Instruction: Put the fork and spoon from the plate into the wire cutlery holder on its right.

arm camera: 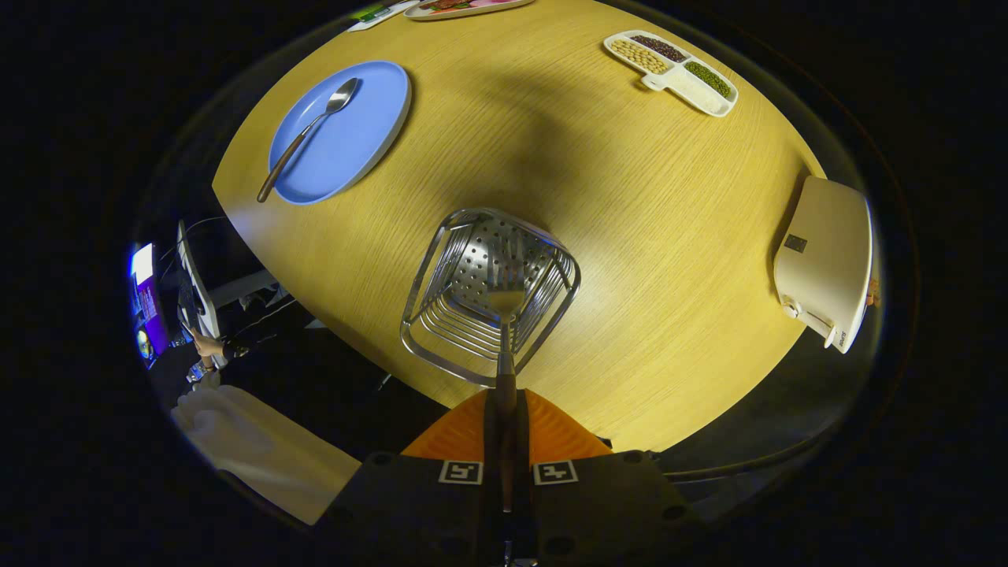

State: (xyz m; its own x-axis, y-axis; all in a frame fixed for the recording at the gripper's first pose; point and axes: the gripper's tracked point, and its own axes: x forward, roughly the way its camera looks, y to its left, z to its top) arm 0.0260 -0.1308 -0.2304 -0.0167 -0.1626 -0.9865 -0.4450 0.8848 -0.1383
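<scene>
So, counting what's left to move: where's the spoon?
The spoon lies on the blue plate, beyond the wire cutlery holder, where the gripper holds the fork.

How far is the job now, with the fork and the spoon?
Nothing is released in the wire cutlery holder yet. In hand: the hand-held gripper is shut on the fork, whose head already reaches down inside the holder. Left: release the fork, then fetch the spoon, which lies on the blue plate.
</scene>
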